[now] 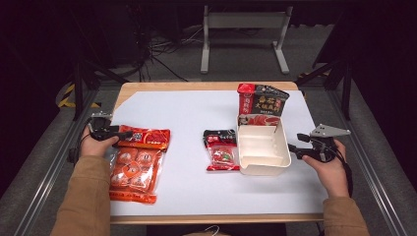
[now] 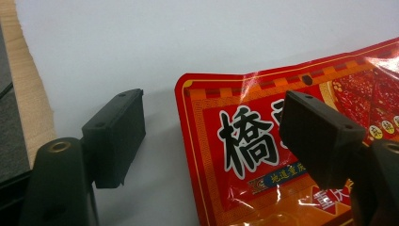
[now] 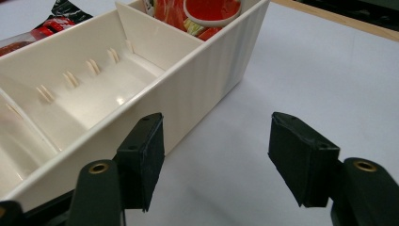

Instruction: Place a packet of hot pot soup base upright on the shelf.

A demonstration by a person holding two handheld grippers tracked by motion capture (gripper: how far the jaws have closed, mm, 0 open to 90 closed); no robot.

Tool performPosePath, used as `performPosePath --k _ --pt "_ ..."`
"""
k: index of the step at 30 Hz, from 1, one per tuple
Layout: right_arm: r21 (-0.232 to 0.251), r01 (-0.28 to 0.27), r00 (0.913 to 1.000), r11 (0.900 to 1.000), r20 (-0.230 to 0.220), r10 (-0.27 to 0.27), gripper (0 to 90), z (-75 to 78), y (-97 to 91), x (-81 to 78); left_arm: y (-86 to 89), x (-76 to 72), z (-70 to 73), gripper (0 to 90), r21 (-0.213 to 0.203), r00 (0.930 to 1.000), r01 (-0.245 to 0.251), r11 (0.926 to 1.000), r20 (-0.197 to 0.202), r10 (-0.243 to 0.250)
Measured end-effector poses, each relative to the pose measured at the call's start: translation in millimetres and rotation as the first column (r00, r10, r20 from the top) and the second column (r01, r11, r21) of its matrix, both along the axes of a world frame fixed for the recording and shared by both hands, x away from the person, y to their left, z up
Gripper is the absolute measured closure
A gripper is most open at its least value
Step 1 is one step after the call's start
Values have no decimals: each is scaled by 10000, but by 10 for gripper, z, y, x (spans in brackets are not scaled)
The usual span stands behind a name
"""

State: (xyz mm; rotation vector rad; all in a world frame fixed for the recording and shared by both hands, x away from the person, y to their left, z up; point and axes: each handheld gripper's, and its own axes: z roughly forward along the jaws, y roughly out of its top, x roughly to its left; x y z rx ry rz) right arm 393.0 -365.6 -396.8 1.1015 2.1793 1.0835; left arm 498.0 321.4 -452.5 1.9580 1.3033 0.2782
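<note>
The step in hand looks like a pick-up: the left claw (image 1: 129,133) is set at the far left corner of a red pouch (image 1: 145,137) lying flat on the counter (image 1: 187,118). In the left gripper view its jaws stand wide apart and hold nothing; one jaw hangs over the pouch's printed corner (image 2: 226,141), the other over bare white counter just left of the pouch's edge, so that edge lies between them. Whether either pad touches the pouch I cannot tell.

The pouch sits at the counter's left side, its near edge overlapping a larger orange pack (image 1: 134,169). The next move, as I judge it, calls for getting one pad under the thin edge, or pinching up the loose corner, then closing firmly; the film looks slick and flat, so a shallow bite could slip.

The right claw (image 1: 291,149) rests at the right, jaws wide open and empty, one jaw just beside the near right wall of a white bin (image 1: 263,164), the other over open counter. The bin (image 3: 197,80) has dividers, with a packet standing in its far compartment. A small red packet (image 1: 221,150) lies just left of the bin. The bin seems the likely goal for the pouch.
</note>
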Motion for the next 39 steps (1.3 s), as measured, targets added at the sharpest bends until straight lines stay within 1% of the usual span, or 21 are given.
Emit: performPosePath --k 2,6,8,13,14,15,16,19,20,22,23,25,27,28,30,32,36,39 --pt "-32 -14 10000 10000 -61 13 361 -11 12 8 6 4 -7 216 -219 9999 -58 9997 -112 56" --pt "-94 -61 10000 9999 -56 61 360 -19 29 15 8 0 -5 235 -154 10000 15 9999 -85 -16" --pt "-87 -69 10000 9999 -43 69 359 -20 32 16 5 -4 -3 275 -291 9998 136 9995 -117 -139" --pt "-109 -84 10000 9999 -33 84 359 -23 35 17 -3 -9 -8 376 -537 9979 639 9965 -99 -646" --pt "-110 -86 10000 9999 -29 86 358 -23 34 17 -4 -11 -12 396 -657 9973 722 9952 -94 -730" --pt "-100 -73 10000 9999 -35 72 356 -24 34 17 -1 -11 -15 405 -730 9968 783 9943 -97 -792" --pt "-89 -77 10000 9999 -50 76 356 -27 34 17 2 -14 -14 416 -713 9964 828 9940 -94 -837" --pt "-115 -77 10000 9999 -56 76 357 -32 37 18 4 -25 -7 491 -870 9951 975 9914 -59 -984" --pt "-115 -77 10000 9999 -56 76 357 -32 37 18 4 -25 -7 508 -870 9951 975 9914 -59 -984" --pt "-155 -89 10000 9998 -28 89 358 -34 40 21 -8 -35 3 521 -864 9936 1126 9899 -1 -1130" --pt "-151 -107 9999 9998 -21 107 358 -35 41 22 -16 -41 3 543 -855 9928 1199 9891 22 -1201" --pt "-180 -96 10000 9998 3 96 359 -36 42 23 -27 -49 3 574 -705 9922 1244 9897 84 -1241" --pt "-177 -102 9999 9998 25 103 359 -37 43 22 -29 -54 3 608 -680 9919 1271 9896 51 -1271" --pt "-177 -102 9999 9998 25 103 359 -37 43 22 -35 -59 -1 608 -630 9925 1220 9905 104 -1216" --pt "-180 -100 9999 9998 39 101 361 -36 44 22 -41 -72 -16 647 -457 9934 1142 9924 181 -1135" --pt "-180 -111 9999 9998 42 112 364 -36 44 22 -40 -75 -30 690 -290 9936 1131 9932 89 -1129" --pt "-185 -115 9999 9998 58 116 369 -35 46 20 -34 -85 -46 741 -276 9946 1024 9944 214 -1018" --pt "-185 -125 9999 9998 67 126 380 -35 47 19 -20 -92 -62 799 -243 9953 907 9956 357 -898"
